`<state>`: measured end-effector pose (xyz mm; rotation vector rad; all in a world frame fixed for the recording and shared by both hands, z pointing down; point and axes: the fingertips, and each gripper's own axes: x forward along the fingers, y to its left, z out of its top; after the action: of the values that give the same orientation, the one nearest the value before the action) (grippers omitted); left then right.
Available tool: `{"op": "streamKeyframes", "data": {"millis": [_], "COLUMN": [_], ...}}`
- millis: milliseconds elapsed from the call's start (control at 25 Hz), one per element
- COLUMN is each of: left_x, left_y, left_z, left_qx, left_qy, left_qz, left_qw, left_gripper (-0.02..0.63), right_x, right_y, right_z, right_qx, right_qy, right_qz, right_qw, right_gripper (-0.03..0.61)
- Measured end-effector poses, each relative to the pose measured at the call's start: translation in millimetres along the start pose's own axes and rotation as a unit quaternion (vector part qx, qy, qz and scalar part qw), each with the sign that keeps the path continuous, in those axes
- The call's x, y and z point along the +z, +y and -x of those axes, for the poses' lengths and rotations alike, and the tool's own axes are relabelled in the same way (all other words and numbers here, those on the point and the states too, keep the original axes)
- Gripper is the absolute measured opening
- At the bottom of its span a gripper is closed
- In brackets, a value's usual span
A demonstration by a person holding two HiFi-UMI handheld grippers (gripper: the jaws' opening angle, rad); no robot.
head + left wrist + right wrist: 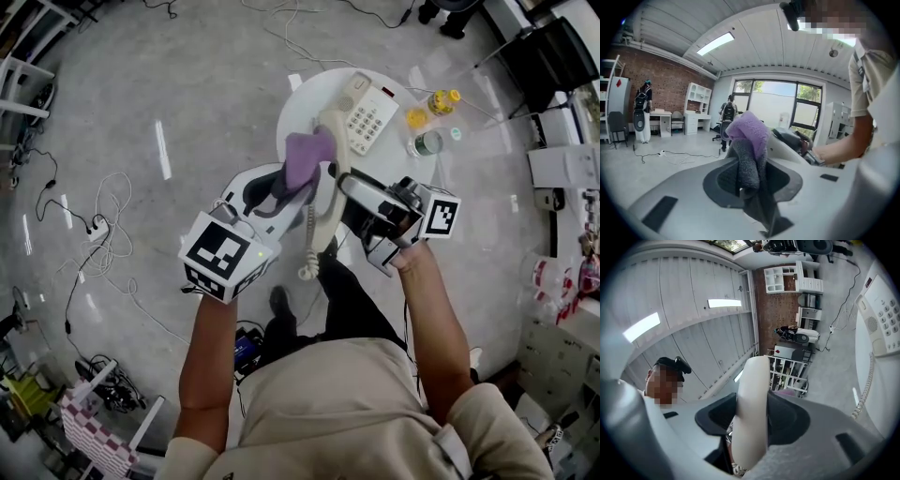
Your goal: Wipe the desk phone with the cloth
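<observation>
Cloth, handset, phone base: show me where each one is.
cloth (pixel 749 133), left gripper view, its purple top fold.
handset (pixel 752 404), right gripper view, middle of its shaft.
phone base (pixel 369 119), head view, its keypad.

Desk phone base (pixel 367 114): one, on one round white desk (pixel 300 111). Handset (pixel 751 399): one, off the base. Coiled cord (pixel 310 246): one, below the base. Purple cloth (pixel 749 136): one, left of the base. Tools: two, left tool (pixel 281 187) and right tool (pixel 345 185). Yellow-topped containers (pixel 441 100): two, right of the base. Clear round container (pixel 427 142): one, right of the base.
</observation>
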<state>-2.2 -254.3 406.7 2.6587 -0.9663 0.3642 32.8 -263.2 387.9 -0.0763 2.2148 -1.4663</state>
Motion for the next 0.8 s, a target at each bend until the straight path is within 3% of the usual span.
{"op": "streamKeyframes", "data": {"millis": [160,360,600,800], "left_x": [-7,-8,-2,31], "left_y": [-35,-59,-57,-31], "left_z": [0,12,11,4], "left_qx": [-0.065,-0.117,-0.112,-0.054], "left_qy": [0.005,-0.009,-0.019,-0.067], "left_qz": [-0.037,-0.026,-0.015,0.029], "left_qw": [0.9972,0.9927,0.9934,0.9959], "left_gripper": [0.096,0.097,0.097,0.095], "right_x": [7,8,4,3], "right_y": [5,18,21,14], "right_z": [6,10,7,9], "right_qx": [0.009,0.030,0.043,0.038], "right_qy": [-0.014,-0.003,0.008,0.014], "right_qz": [0.002,-0.001,-0.007,-0.022], "right_qw": [1.000,1.000,0.999,0.999], "right_gripper": [0.193,0.192,0.190,0.189]}}
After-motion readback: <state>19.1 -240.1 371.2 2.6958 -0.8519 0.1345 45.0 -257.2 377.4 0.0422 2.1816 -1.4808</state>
